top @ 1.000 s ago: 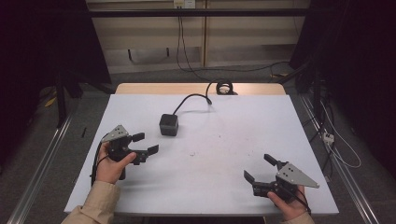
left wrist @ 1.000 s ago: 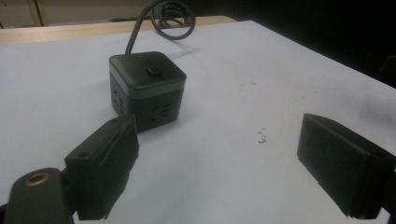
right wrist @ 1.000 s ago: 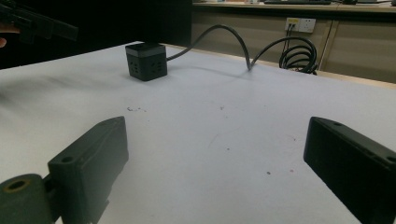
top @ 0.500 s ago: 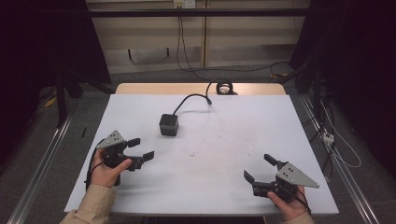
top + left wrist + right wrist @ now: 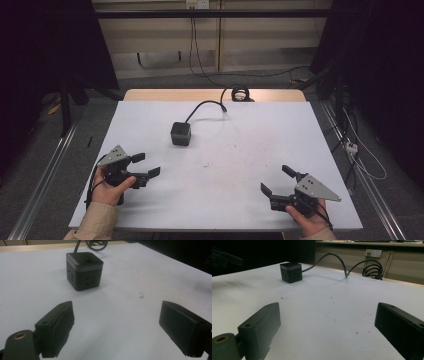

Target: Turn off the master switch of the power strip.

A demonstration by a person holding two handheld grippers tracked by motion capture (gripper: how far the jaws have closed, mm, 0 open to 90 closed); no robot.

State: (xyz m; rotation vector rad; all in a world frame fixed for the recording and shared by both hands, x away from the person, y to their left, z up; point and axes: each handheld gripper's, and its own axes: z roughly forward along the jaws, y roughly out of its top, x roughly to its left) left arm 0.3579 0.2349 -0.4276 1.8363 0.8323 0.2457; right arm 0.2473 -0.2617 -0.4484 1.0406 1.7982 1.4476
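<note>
Both my hand-held grippers, left hand-held gripper (image 5: 142, 166) and right hand-held gripper (image 5: 276, 181), gape wide, empty, near the white counter's (image 5: 250, 140) front corners; I'd guess the dark plastic socket cube (image 5: 180, 133) comes next.

My table (image 5: 150, 120): white top, wooden strip along far edge. Black cube power socket (image 5: 180, 133) sits on it left of centre, toward far side, upright, button on top. Its black cable (image 5: 205, 106) arcs off table surface toward far edge, ends in coil (image 5: 240, 93) on wooden strip. Few dark specks (image 5: 205, 165) mid-table.
</note>
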